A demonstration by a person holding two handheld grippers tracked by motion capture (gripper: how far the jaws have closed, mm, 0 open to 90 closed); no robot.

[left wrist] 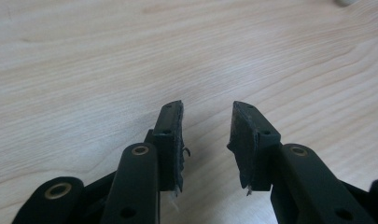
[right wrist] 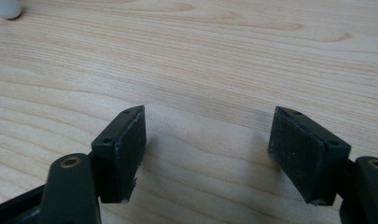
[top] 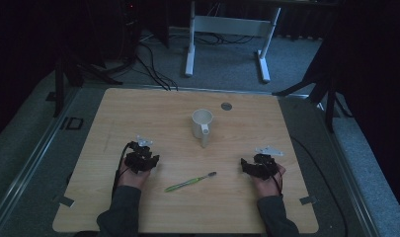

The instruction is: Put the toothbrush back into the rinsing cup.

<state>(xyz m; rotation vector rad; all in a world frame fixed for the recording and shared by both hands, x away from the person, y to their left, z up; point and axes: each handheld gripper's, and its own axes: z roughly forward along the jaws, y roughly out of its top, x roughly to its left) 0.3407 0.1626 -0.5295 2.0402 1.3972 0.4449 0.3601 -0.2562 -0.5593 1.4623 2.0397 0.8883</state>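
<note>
While low on the table [top: 138, 108] | left gripper [top: 144, 148] spread, empty | right gripper [top: 252, 163] spread wider, empty

Green toothbrush [top: 190, 182]; cream, perhaps white, mug [top: 202, 123]; pale woodgrain table [top: 138, 113].

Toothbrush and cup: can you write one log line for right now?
left gripper: open, empty | right gripper: open, empty | toothbrush: flat, between grippers | cup: upright

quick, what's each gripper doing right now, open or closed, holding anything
Left gripper: open, narrow gap, nothing between the pads.
Right gripper: open wide, holding nothing.
</note>
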